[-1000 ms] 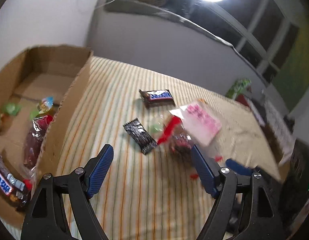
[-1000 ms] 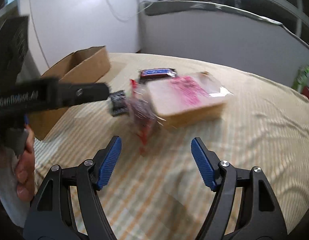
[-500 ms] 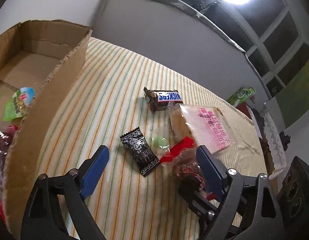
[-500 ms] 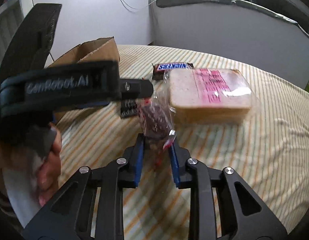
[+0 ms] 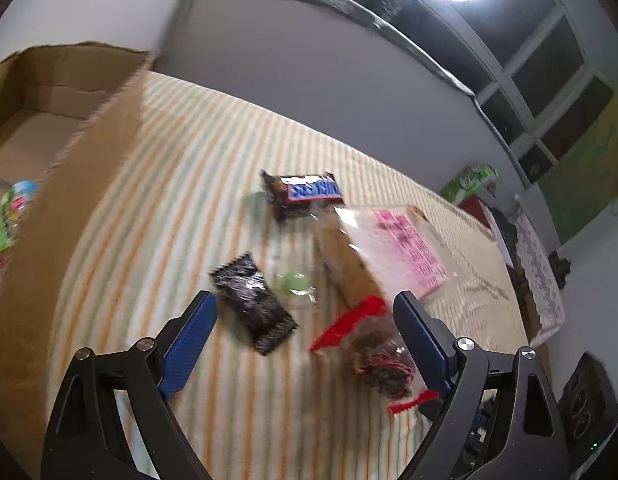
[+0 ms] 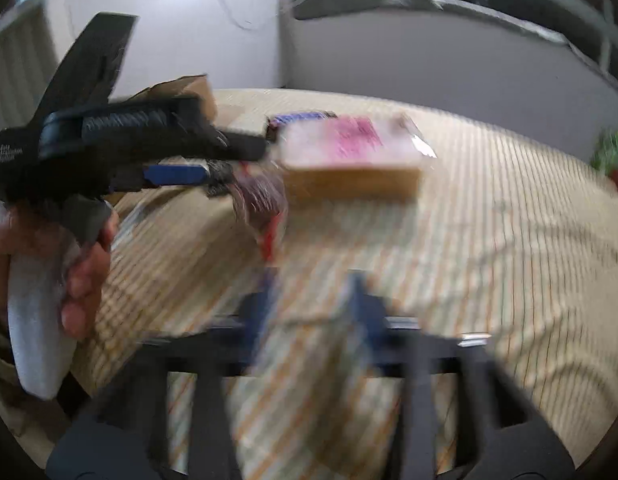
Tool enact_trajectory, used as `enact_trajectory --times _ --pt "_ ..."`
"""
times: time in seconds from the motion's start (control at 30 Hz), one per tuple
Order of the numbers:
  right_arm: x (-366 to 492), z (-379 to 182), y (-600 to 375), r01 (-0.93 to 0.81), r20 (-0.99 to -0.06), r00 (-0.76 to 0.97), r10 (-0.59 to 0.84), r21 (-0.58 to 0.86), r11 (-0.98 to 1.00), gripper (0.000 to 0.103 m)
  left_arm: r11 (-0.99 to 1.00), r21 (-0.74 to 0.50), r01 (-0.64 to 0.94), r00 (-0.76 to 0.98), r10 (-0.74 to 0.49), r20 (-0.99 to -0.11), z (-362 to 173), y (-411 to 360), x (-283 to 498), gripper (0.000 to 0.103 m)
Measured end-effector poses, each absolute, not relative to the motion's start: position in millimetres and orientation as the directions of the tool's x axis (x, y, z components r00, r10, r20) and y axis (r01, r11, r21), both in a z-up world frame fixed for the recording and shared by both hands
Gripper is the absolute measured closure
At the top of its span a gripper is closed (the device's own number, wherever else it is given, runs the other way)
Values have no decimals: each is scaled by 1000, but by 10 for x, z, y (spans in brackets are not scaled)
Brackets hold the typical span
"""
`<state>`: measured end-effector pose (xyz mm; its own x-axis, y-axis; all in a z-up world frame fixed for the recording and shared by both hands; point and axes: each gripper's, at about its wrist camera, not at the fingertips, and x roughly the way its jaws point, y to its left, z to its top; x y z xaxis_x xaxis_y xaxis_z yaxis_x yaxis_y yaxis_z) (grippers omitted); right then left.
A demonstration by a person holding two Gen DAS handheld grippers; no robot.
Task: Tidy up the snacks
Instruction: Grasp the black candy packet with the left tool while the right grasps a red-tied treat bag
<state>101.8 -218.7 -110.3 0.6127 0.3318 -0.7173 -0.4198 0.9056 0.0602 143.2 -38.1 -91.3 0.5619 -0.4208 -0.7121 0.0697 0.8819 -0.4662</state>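
Observation:
In the left wrist view my left gripper (image 5: 305, 344) is open above the striped cloth. Between its fingers lie a black wrapper (image 5: 253, 304) and a clear bag of dark snacks with red ends (image 5: 379, 354). Beyond are a green candy (image 5: 295, 282), a Snickers bar (image 5: 309, 192) and wrapped bread with a pink label (image 5: 389, 256). In the blurred right wrist view my right gripper (image 6: 313, 304) has its fingers a small gap apart and holds nothing. The dark snack bag (image 6: 261, 196) lies ahead of it, by the left gripper (image 6: 177, 172).
An open cardboard box (image 5: 69, 184) stands at the left with several snacks inside, one green-and-red pack (image 5: 13, 208) showing. A green package (image 5: 469, 178) sits at the far edge of the cloth. A wall runs behind the table.
My right gripper was shut on the dark snack bag half a second ago; it has since let go and pulled back. My left gripper moved closer over the snacks.

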Motion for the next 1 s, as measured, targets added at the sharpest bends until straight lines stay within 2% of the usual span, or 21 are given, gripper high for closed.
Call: enact_trajectory --times 0.1,0.27,0.57,0.73,0.83,0.87,0.9,0.93,0.97,1.0 --pt "1130 -995 -2033 -462 -696 620 363 50 885 22 883 -462 83 553 -426 -716 -928 -395 1408 13" --pt "1221 -932 -1787 -519 -701 601 384 23 854 22 831 -552 74 543 -498 -676 -888 -255 1382 13" --pt "1324 -996 -1442 -509 -719 544 432 127 851 22 820 -566 -77 617 -407 -674 -911 22 1450 13" --pt "1230 -1002 -1470 -511 -727 531 436 135 849 22 814 -572 -100 618 -399 -677 -958 21 1516 16" --pt "1224 -1030 -1669 -468 -725 533 437 178 866 22 815 -573 -84 604 -416 -680 -964 -17 1559 37" --pt "1236 -1025 -1732 -445 -719 542 436 195 874 22 814 -576 -77 594 -426 -682 -976 -36 1580 47" --pt "1246 -1017 -1775 -426 -715 548 433 207 881 22 814 -577 -68 585 -436 -684 -988 -54 1597 62" --pt "1251 -1004 -1789 -419 -711 552 434 213 882 22 812 -581 -59 566 -452 -689 -1022 -71 1623 72" --pt "1256 -992 -1766 -423 -709 553 438 214 880 22 807 -587 -58 555 -463 -691 -1033 -70 1619 87" --pt "1250 -992 -1739 -429 -711 548 440 213 878 22 798 -600 -59 543 -479 -690 -1064 -65 1620 92"
